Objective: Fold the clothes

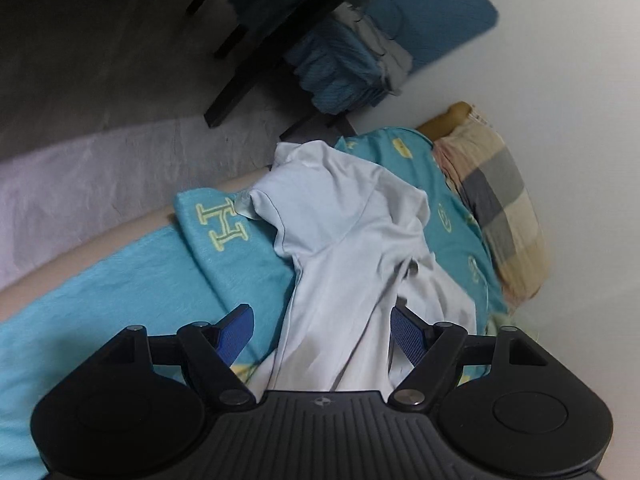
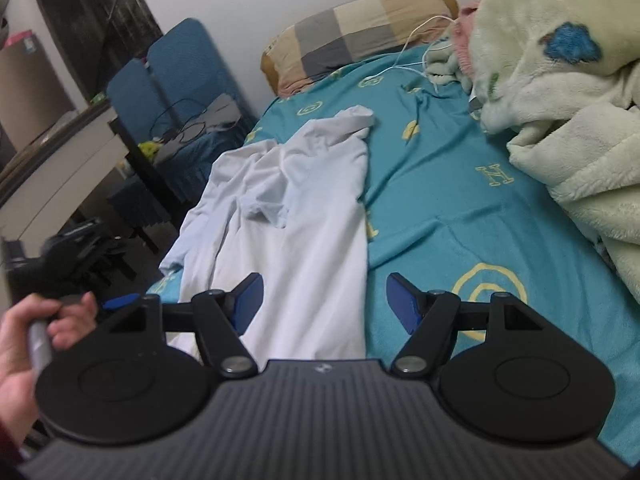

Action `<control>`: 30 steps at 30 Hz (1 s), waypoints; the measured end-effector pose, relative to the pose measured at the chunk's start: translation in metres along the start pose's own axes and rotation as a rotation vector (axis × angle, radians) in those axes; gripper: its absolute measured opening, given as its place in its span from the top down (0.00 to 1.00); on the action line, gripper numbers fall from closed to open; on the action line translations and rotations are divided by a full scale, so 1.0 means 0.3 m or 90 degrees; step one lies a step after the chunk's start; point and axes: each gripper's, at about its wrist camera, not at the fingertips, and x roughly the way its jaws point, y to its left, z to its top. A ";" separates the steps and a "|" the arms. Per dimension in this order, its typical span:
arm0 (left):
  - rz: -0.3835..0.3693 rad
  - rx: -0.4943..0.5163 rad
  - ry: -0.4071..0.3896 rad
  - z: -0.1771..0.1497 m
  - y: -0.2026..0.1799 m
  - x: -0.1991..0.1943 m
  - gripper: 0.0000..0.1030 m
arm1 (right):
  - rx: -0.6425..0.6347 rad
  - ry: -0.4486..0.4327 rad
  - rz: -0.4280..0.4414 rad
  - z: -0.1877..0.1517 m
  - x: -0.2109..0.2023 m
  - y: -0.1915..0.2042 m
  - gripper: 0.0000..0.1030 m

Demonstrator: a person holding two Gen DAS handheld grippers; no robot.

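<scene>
A pale shirt (image 2: 296,216) lies rumpled on the teal sheet (image 2: 460,208) along the bed's left edge, collar toward the checked pillow (image 2: 352,36). The left gripper (image 1: 322,332) and right gripper (image 2: 324,300) hover above its hem, angled downward, jaws spread, pinching nothing.

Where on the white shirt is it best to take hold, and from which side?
Probably the white shirt at its straight right edge near the hem, approached from the bare teal sheet side: that edge lies flat, while the left half is bunched.
</scene>
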 end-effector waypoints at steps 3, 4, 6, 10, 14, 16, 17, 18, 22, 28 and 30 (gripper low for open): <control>-0.022 -0.020 -0.001 0.024 0.002 0.112 0.25 | 0.019 0.001 -0.008 0.001 0.027 -0.020 0.32; -0.029 -0.025 -0.002 0.031 0.001 0.149 0.25 | 0.025 0.004 -0.007 0.001 0.039 -0.024 0.32; -0.027 -0.018 -0.007 0.049 0.000 0.216 0.26 | 0.027 0.010 -0.009 0.002 0.065 -0.029 0.32; -0.008 -0.034 -0.049 0.090 0.047 0.288 0.28 | 0.030 0.025 -0.018 0.002 0.118 -0.048 0.32; -0.019 -0.036 -0.086 0.140 0.067 0.332 0.28 | 0.053 0.041 -0.015 -0.002 0.156 -0.070 0.32; -0.027 -0.036 -0.095 0.165 0.064 0.362 0.28 | 0.054 0.046 -0.017 -0.008 0.169 -0.073 0.32; -0.025 -0.035 -0.099 0.181 0.061 0.379 0.29 | 0.053 0.048 -0.019 -0.011 0.174 -0.074 0.32; -0.018 -0.033 -0.102 0.197 0.056 0.397 0.29 | 0.054 0.051 -0.021 -0.015 0.179 -0.076 0.32; 0.003 -0.013 -0.103 0.267 0.026 0.463 0.60 | 0.055 0.059 -0.029 -0.018 0.198 -0.086 0.32; 0.050 0.150 -0.135 0.288 -0.092 0.455 0.91 | 0.068 0.058 -0.043 -0.010 0.228 -0.102 0.32; 0.077 0.249 -0.158 0.269 -0.172 0.426 0.91 | 0.069 0.058 -0.042 -0.007 0.232 -0.101 0.32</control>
